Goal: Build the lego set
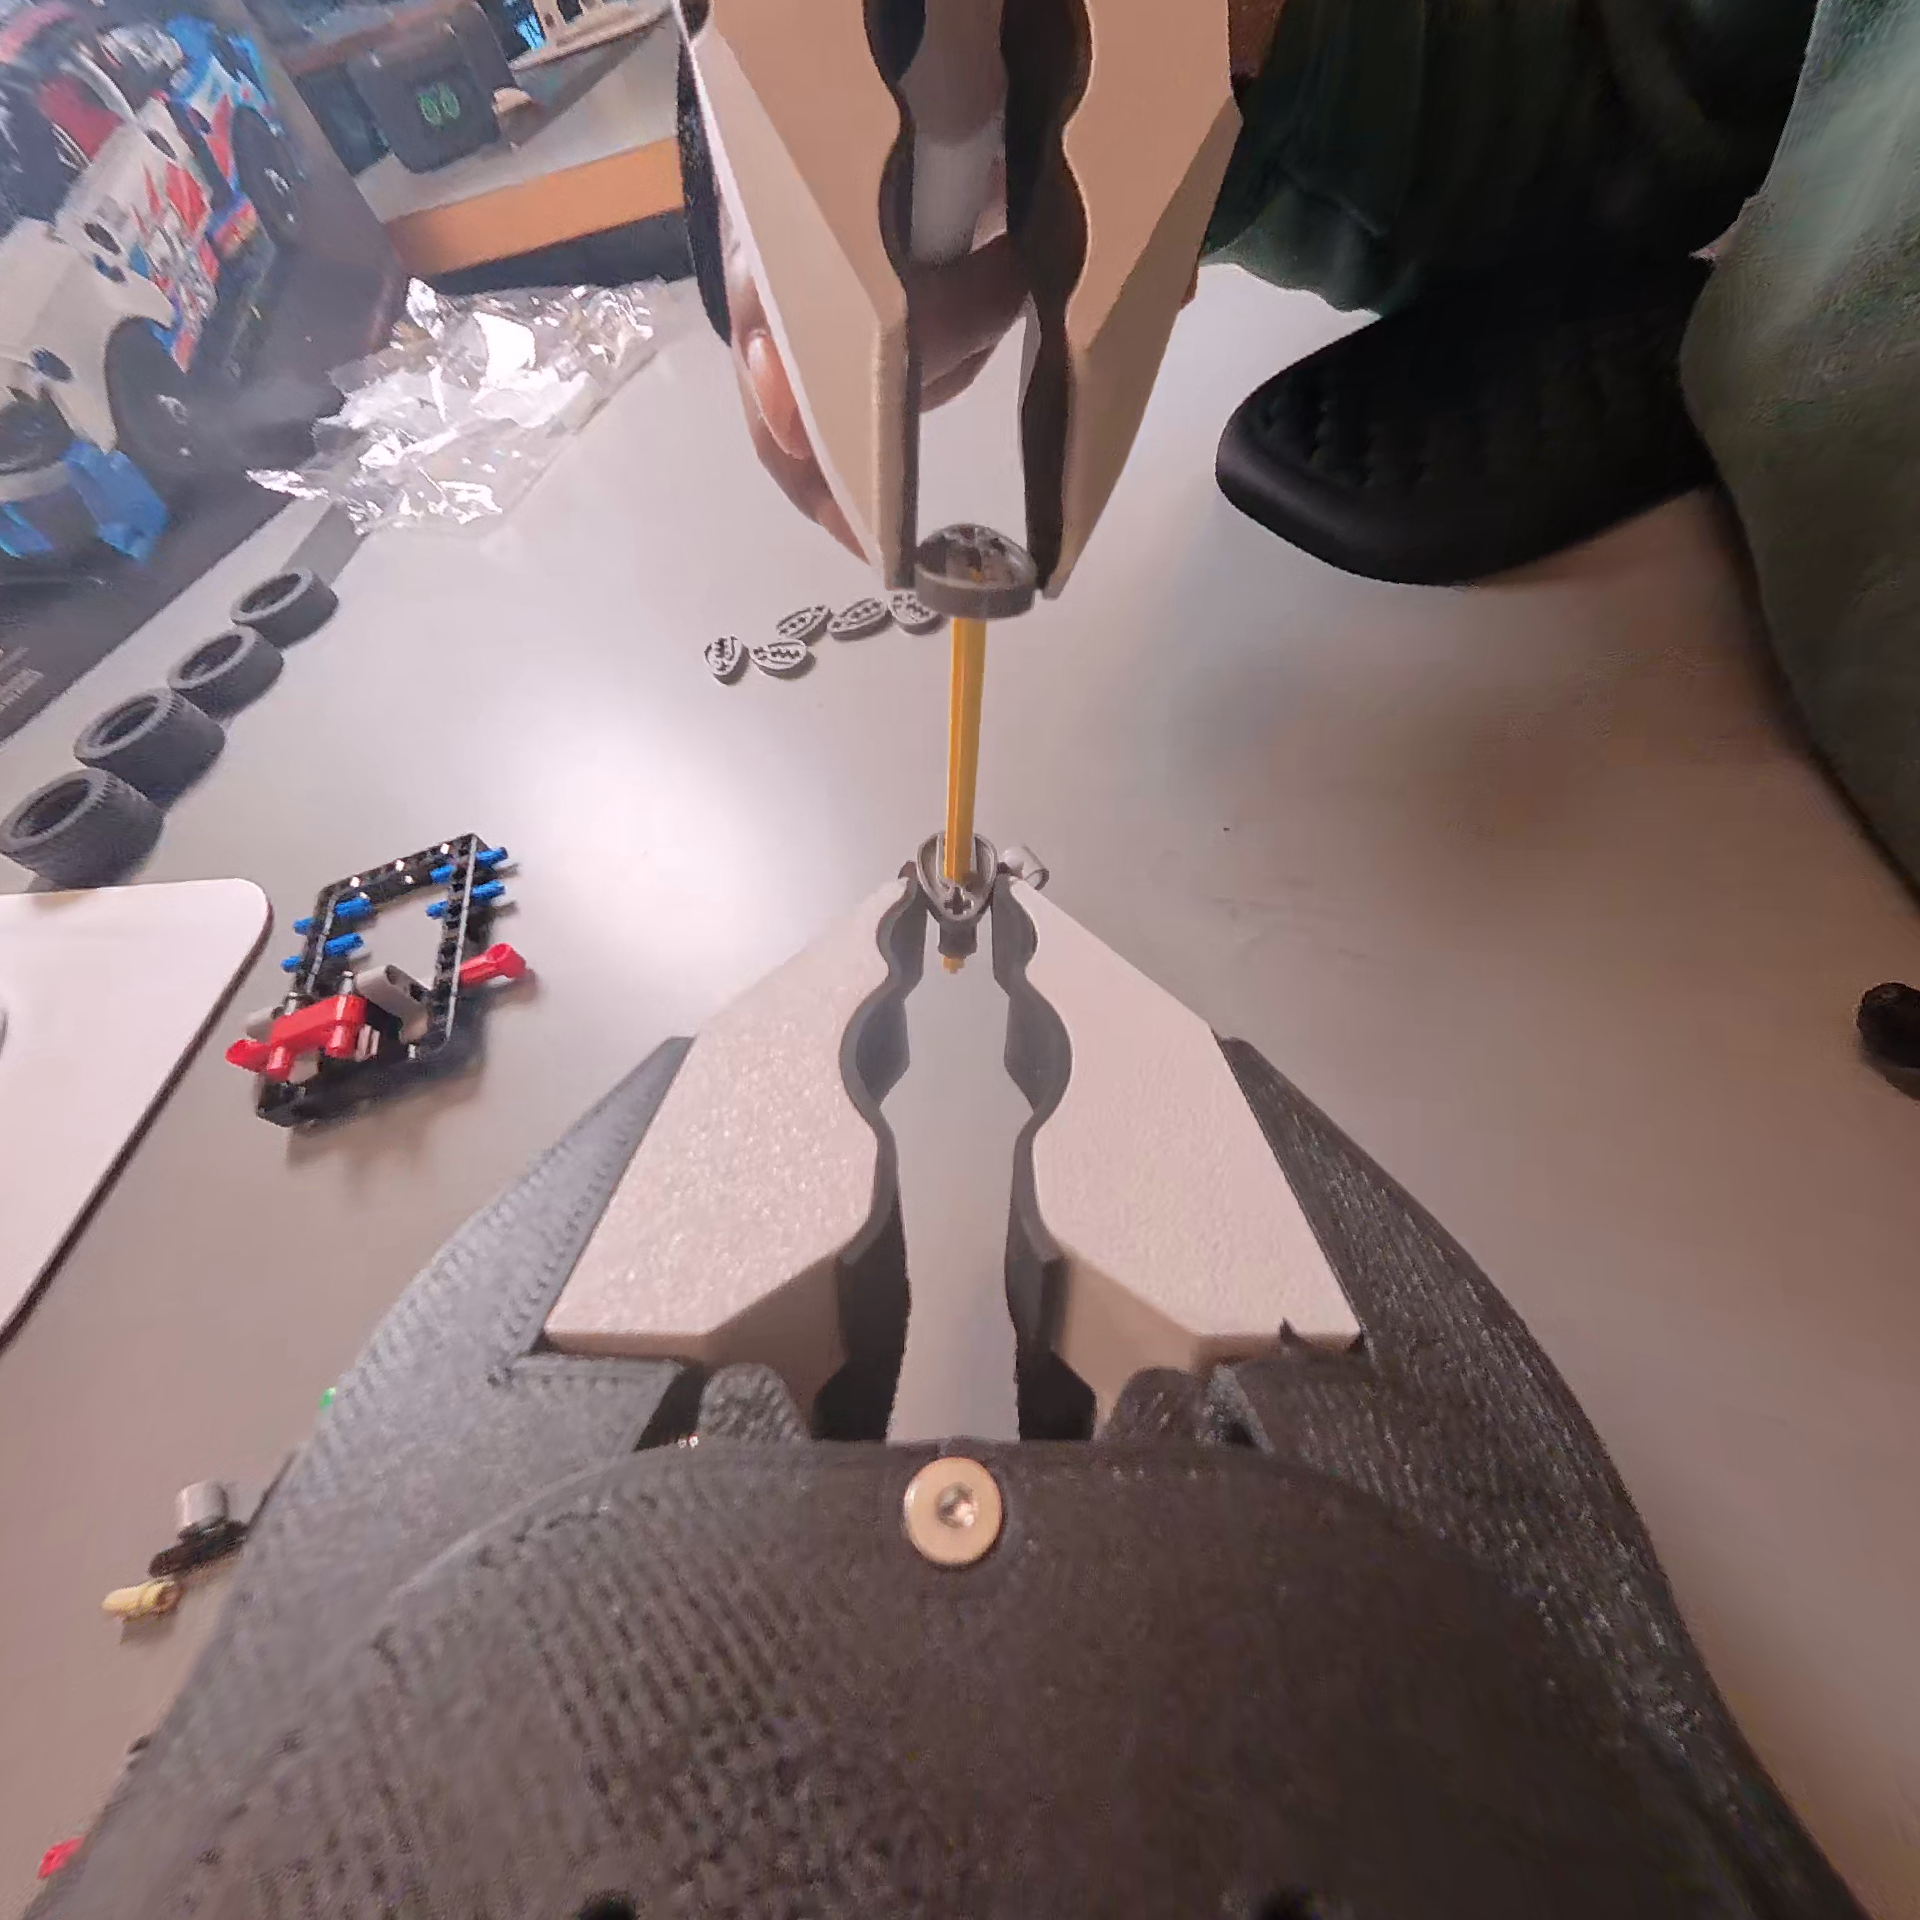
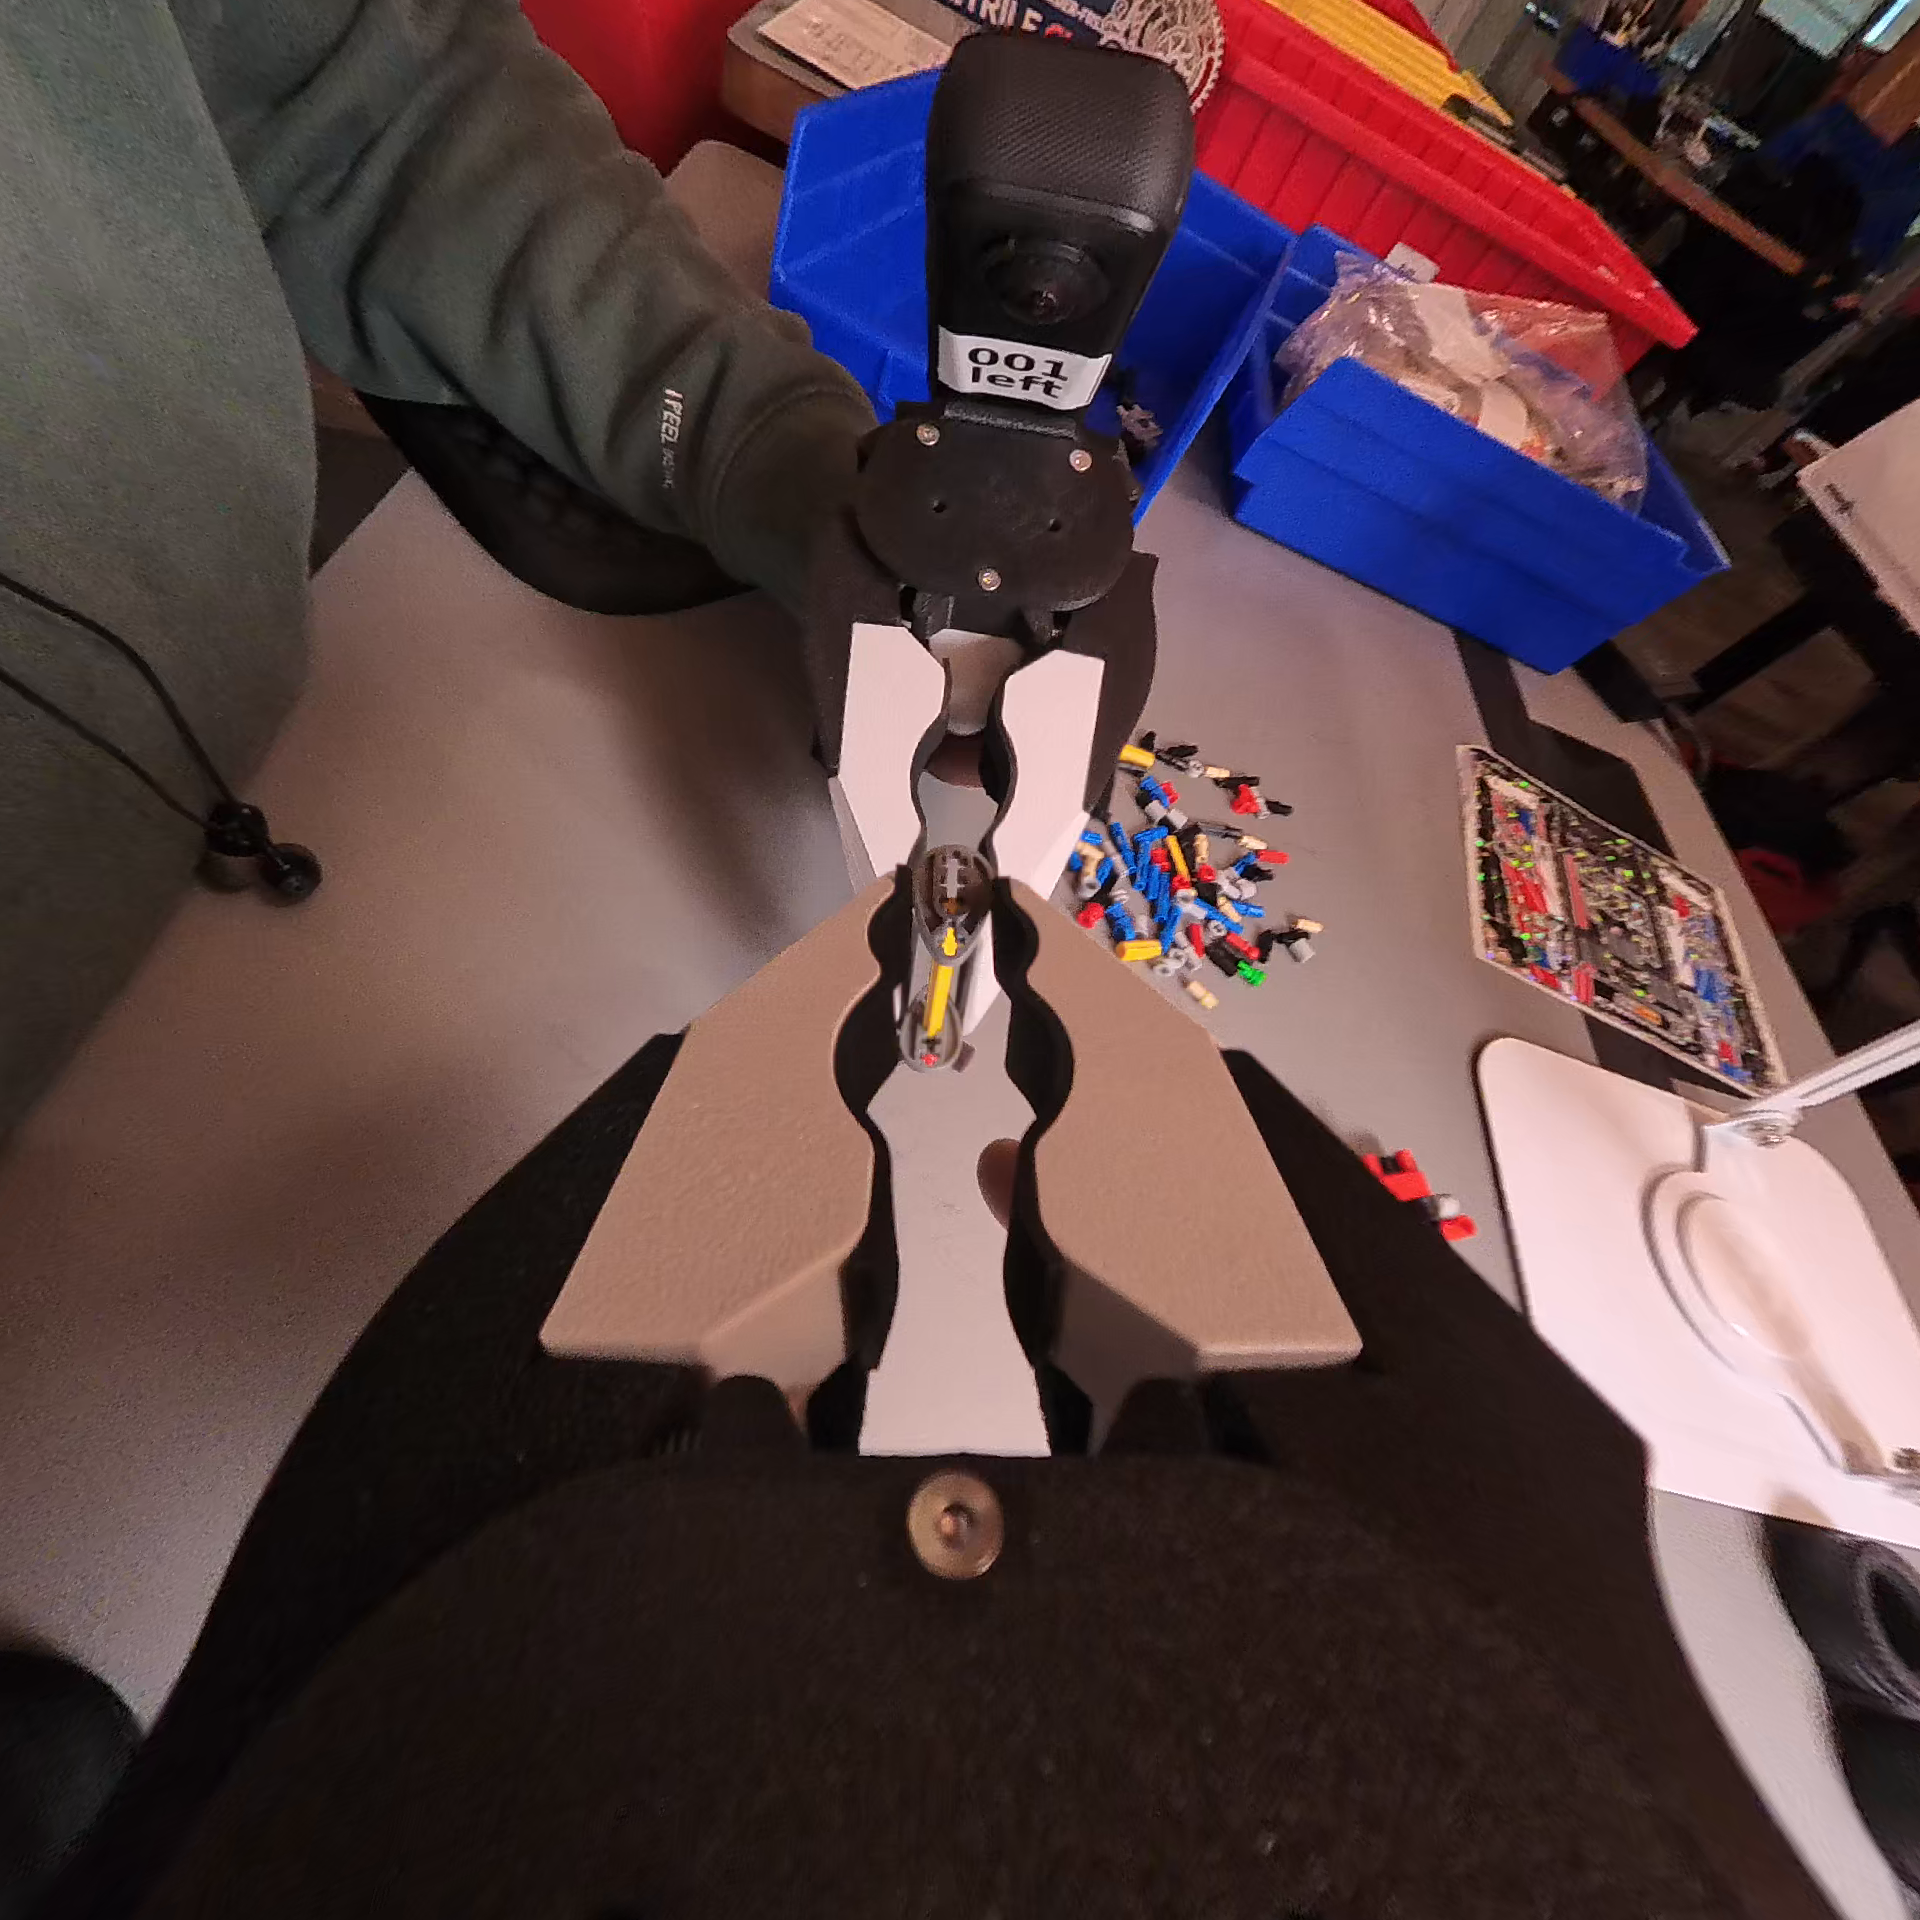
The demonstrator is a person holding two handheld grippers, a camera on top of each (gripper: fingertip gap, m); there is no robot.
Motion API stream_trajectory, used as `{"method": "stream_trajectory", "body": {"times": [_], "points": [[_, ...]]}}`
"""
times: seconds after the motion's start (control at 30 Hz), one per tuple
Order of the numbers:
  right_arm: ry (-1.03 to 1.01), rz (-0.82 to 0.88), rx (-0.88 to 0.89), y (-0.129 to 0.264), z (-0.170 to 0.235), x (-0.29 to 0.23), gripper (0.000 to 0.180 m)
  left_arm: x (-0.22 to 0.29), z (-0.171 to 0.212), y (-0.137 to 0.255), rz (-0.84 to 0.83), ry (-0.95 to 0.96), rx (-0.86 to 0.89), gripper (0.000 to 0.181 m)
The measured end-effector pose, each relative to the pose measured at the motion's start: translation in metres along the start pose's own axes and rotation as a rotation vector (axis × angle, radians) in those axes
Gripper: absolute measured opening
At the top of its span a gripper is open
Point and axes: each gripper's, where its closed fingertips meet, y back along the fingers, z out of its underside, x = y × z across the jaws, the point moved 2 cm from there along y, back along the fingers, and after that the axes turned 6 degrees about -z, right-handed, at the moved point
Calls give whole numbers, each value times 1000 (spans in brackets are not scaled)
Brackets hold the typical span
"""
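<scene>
Pinching a small grey oval piece in the left claw, with a yellow rod running through it toward twelve o'clock. Gripping a second grey oval piece in the right claw at the rod's far end, both held above the grey bench. Judging the step as sliding the far piece along the rod. Risking a jam or a bent rod if the two claws are drifting out of line, since the rod is thin and unsupported between them. Risking a dropped piece too, with only the tips doing the holding. Lying idle at nine o'clock: a black frame with red and blue pegs, four black tyres beyond it, spare grey ovals near the far claw.
</scene>
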Motion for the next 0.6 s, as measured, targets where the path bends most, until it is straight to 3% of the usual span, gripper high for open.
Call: {"method": "stream_trajectory", "body": {"times": [0.6], "points": [[-141, -74, -15, -8, 27, -6, 13, 4, 24, -11, 55, 91, -141, 12]]}}
